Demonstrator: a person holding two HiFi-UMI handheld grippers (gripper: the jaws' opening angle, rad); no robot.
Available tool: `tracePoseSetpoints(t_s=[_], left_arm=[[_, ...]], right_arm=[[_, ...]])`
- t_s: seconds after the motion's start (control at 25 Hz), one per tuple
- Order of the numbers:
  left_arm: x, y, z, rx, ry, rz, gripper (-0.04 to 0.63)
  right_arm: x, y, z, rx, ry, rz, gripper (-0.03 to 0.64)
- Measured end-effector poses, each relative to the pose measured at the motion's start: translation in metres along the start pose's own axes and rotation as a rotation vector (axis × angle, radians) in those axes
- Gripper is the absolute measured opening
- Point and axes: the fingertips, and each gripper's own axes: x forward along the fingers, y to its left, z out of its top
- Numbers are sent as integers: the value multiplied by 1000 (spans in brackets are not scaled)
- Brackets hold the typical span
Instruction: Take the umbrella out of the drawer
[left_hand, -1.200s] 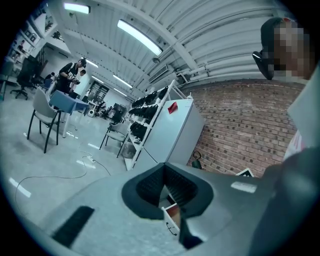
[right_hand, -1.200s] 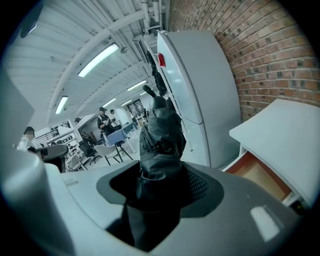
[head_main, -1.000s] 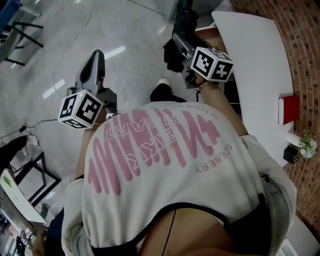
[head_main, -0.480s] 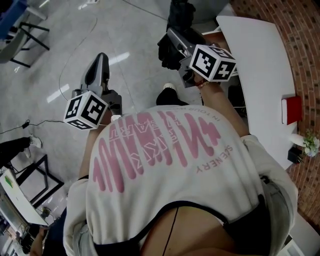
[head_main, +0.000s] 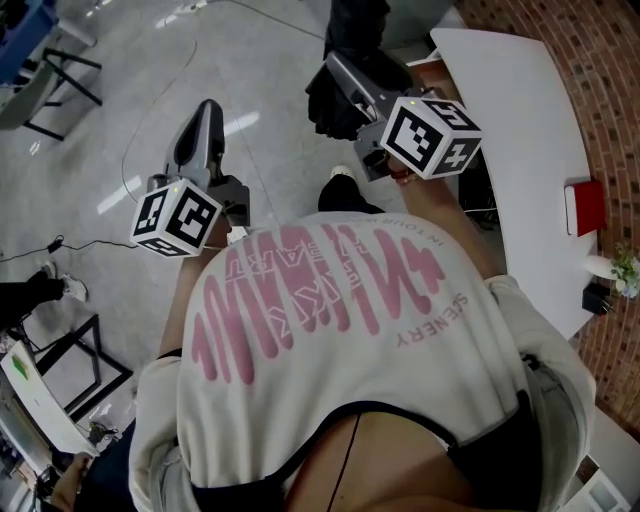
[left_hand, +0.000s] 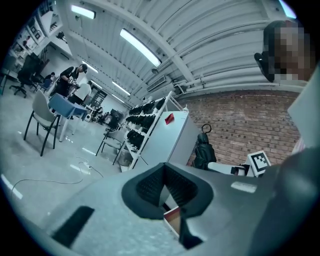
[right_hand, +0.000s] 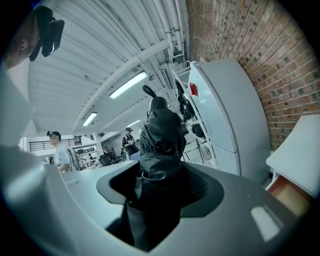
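Black umbrella (right_hand: 160, 135) stands clamped in the right tool (head_main: 350, 88).

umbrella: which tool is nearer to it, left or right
Right. The right tool is clamped on the black umbrella; the left tool holds nothing, apart from it at the head view's left.

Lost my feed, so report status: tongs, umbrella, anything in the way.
Left tongs shut, empty. Right tongs clamped on black folded fabric umbrella, held clear beside white desk. Nothing blocking.
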Motion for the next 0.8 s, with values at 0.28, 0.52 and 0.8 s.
tracePoseSetpoints(t_s=[0.28, 0.52, 0.8], left_arm=[[-4, -19, 5, 32, -15, -51, 0], [-8, -15, -5, 36, -14, -14, 0], [-10, -2, 8, 18, -40, 48, 0]], right_arm=[[-13, 14, -11, 0, -7, -8, 265], [-19, 1, -16, 24, -8, -18, 267], [-9, -7, -12, 18, 24, -36, 267]])
